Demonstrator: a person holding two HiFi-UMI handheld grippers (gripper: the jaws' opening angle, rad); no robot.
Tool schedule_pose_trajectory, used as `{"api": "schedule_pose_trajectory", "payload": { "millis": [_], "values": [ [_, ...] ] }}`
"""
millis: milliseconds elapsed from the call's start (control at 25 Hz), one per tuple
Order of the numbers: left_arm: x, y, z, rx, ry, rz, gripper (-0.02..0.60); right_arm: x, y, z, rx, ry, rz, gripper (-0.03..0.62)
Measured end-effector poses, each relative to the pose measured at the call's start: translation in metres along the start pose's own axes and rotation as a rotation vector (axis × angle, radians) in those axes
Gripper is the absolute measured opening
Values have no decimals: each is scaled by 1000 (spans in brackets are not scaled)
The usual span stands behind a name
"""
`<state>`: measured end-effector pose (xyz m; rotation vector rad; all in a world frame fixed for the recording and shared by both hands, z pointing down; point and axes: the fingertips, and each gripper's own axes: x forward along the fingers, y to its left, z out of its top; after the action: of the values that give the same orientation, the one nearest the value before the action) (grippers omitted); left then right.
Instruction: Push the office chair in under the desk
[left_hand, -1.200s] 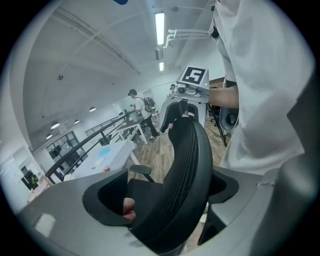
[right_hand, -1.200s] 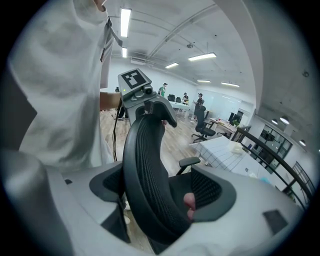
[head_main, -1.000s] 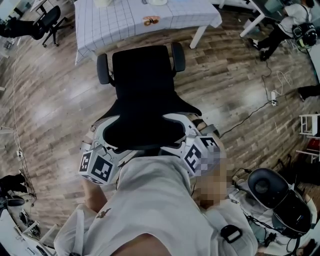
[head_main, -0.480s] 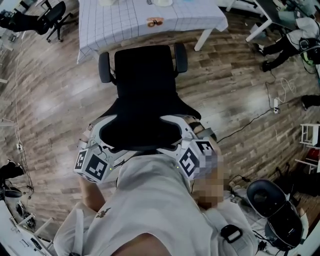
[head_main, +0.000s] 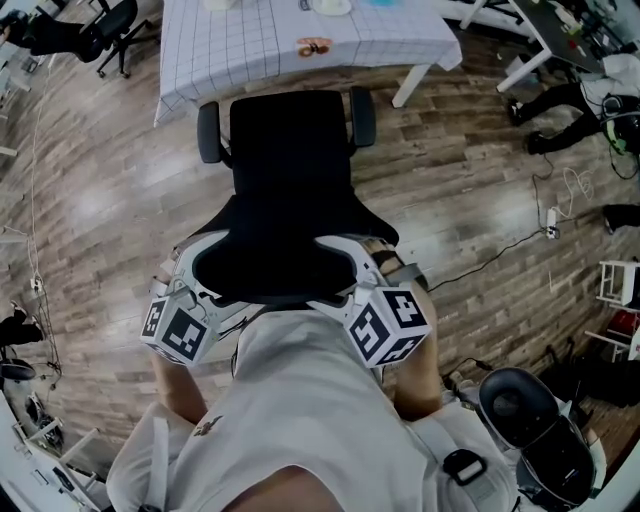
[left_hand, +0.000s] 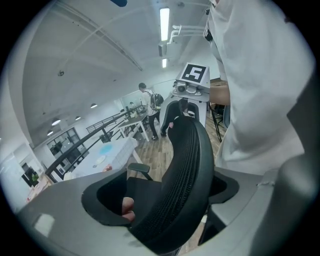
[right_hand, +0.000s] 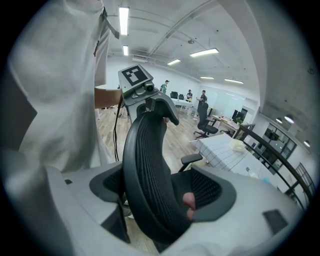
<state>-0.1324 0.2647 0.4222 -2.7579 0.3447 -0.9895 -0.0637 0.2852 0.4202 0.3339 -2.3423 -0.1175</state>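
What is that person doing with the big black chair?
A person stands behind a black office chair that faces a desk with a checked cloth. The left hand-held gripper and the right hand-held gripper each clamp the top of the backrest. The seat's front only reaches the desk's edge, so the chair isn't tucked under yet.

The chair back (left_hand: 185, 165) you face is matt black ribbed mesh in a smooth plastic rim. Your left tool (left_hand: 170, 200) and right tool (right_hand: 160, 192) wear smooth, matt grey plastic. The floor (head_main: 100, 200) is glossy wood plank; checked cloth covers your worktop (head_main: 250, 45).
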Motion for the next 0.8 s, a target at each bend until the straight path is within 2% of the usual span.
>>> {"api": "schedule_pose_trajectory", "payload": {
  "millis": [800],
  "values": [
    [1, 19, -7, 10, -1, -37, 453, 11, -15, 4, 18, 21, 10, 384]
  ]
}}
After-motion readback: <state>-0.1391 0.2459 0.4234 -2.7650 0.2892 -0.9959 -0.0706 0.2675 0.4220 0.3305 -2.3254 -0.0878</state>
